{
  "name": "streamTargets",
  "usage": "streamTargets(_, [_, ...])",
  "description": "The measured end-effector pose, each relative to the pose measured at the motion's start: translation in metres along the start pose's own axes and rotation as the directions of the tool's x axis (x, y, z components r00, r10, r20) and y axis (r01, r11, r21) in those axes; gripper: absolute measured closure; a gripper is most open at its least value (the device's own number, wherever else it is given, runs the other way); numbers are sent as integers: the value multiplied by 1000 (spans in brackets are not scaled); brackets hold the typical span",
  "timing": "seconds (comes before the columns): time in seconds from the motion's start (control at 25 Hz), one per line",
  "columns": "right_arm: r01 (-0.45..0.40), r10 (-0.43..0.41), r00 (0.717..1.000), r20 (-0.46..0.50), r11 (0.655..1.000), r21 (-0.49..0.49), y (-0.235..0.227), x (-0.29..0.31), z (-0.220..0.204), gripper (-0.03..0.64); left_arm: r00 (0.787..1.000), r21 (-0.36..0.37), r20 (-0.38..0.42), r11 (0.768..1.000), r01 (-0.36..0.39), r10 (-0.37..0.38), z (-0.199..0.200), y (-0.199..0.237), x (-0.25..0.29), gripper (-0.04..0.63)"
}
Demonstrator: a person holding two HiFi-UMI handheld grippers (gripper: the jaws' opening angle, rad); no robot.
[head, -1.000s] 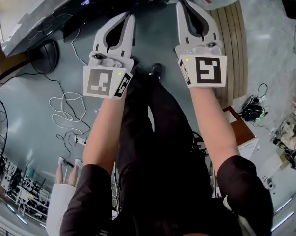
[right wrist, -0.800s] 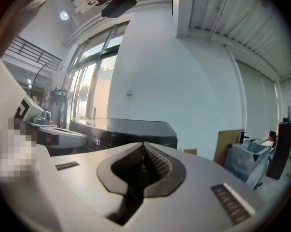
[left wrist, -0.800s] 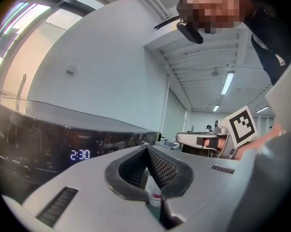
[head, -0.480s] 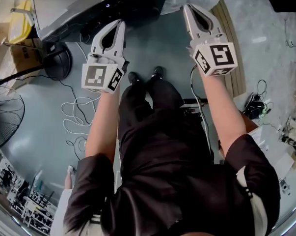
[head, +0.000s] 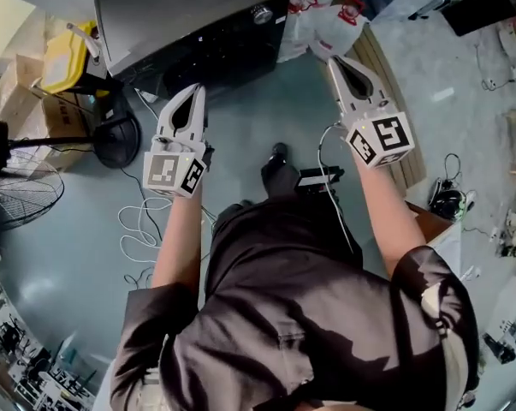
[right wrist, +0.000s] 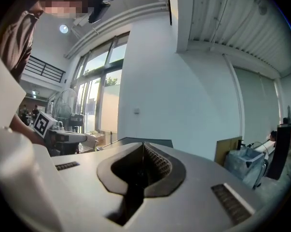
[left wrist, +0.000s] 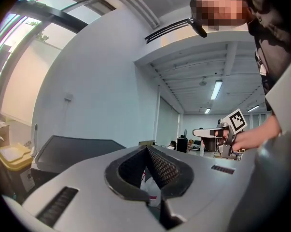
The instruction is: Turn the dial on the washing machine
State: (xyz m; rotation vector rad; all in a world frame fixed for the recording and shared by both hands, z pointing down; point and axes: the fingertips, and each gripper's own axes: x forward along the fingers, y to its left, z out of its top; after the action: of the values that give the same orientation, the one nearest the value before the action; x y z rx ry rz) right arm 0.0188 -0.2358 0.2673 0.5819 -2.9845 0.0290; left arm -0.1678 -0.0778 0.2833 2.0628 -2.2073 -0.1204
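Holding the left gripper (head: 194, 88) out in front, jaws pressed together with nothing between. Same for the right gripper (head: 334, 61): jaws fully together, empty. Pointing both toward the dark washing machine (head: 180, 11) at the top of the head view. Seeing its silver dial (head: 260, 13) at the right end of the front panel, well apart from both grippers. Beside the machine, white plastic bags (head: 326, 26); on the floor at left, a fan (head: 20, 195) and loose cables (head: 136, 223).
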Motion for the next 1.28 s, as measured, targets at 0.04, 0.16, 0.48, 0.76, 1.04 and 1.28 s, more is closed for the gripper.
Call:
streamTargets(0.04, [11,-11,1000,11,1000,6,11,-10,3,595,1000,3,1,1000,1,-1,1,-3,-18,581])
streamTargets(0.16, [28,-29,999,24,999,35,51,-51,7,595,1000,8,-11,1000,14,-14,-1,-17,-82,581])
streamTargets(0.48, [7,-7,999,34,1000,13,156,-132,9,595,999,7,-13,999,-43,43,2,-21,-228,581])
streamTargets(0.76, [24,-24,1000,5,999,25,213,-179,-25,595,996,-40,-12,996,-85,84,-21,-38,-300,581])
streamTargets(1.04, [-15,15,1000,5,1000,10,218,-204,-29,595,995,-41,-4,994,-100,100,-22,-76,-314,581])
streamTargets(1.28, [-89,89,996,3,996,-8,210,-218,-33,595,992,-26,-10,992,-126,126,-17,-116,-301,581])
